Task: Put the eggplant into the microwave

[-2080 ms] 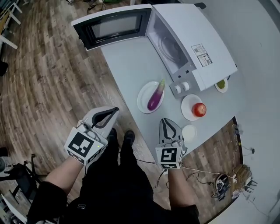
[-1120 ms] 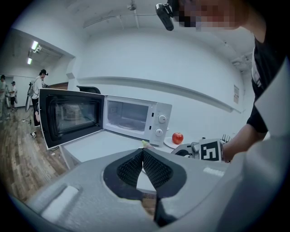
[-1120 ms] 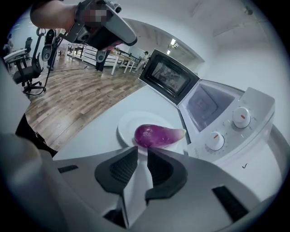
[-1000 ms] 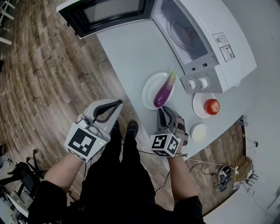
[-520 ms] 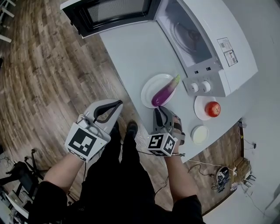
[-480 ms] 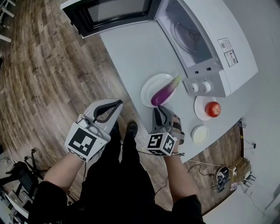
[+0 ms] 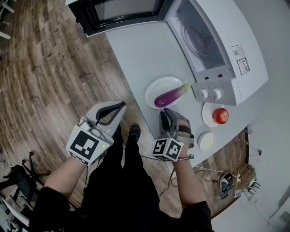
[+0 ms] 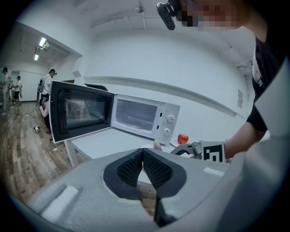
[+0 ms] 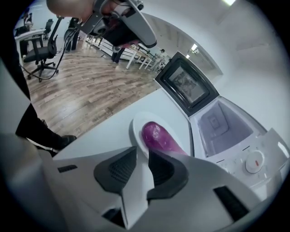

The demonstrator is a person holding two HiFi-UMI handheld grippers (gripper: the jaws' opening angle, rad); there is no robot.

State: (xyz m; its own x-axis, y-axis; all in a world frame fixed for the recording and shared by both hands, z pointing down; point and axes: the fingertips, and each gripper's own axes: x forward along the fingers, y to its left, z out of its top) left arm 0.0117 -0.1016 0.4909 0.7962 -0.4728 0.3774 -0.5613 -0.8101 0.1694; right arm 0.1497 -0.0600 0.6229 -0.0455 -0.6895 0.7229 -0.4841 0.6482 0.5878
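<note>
A: Eggplant grabbed yet?
B: No. Right gripper: jaws have just been opening, nothing between them, lined up on its near end, likely for the pick. It lies on the white plate, just beside the microwave, whose door stands open for loading.
A: Left gripper?
B: Pads together, empty, parked off the table edge, out of the way.

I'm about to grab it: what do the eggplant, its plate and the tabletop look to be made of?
Eggplant: glossy purple skin with bright highlights and very even colour. It could be real or a plastic replica; I cannot tell.
Plate: white, smooth and slightly shiny, so it looks like glazed ceramic or melamine.
Table: matte pale grey, flat and uniform, probably laminate or painted board.
</note>
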